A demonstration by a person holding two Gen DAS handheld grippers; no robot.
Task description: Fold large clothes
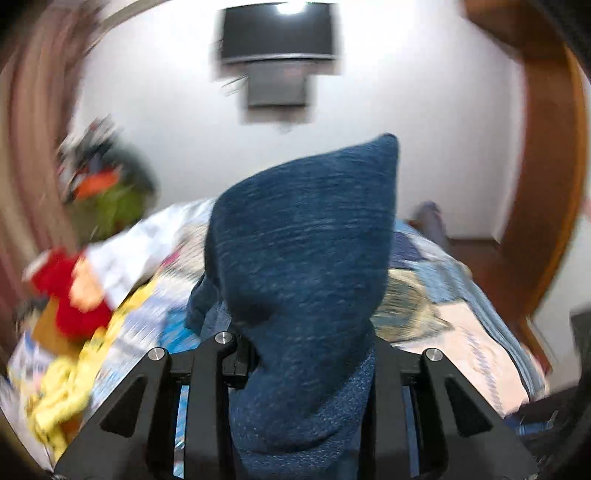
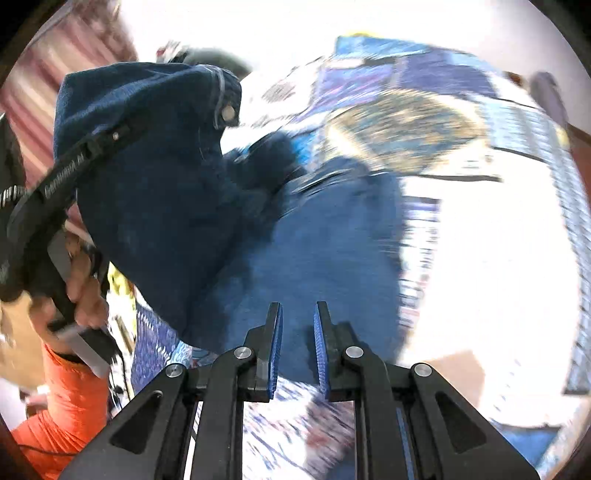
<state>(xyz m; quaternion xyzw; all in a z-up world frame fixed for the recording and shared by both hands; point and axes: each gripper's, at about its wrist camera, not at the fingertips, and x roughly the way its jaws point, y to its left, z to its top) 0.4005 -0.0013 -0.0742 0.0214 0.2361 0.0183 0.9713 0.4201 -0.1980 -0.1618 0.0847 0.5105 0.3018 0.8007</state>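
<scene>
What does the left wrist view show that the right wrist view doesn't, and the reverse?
Left wrist only: a wall-mounted screen, a red soft toy, and blue denim bunched between the left tongs. Right wrist only: the right tongs nearly shut with nothing between them, a hand gripping the other device, and an orange sleeve. Both: the denim garment and the patterned bedspread.

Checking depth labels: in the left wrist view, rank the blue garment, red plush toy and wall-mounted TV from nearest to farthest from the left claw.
1. Blue garment: in the left claw.
2. Red plush toy: left, on the bed.
3. Wall-mounted TV: top centre, far wall.
</scene>
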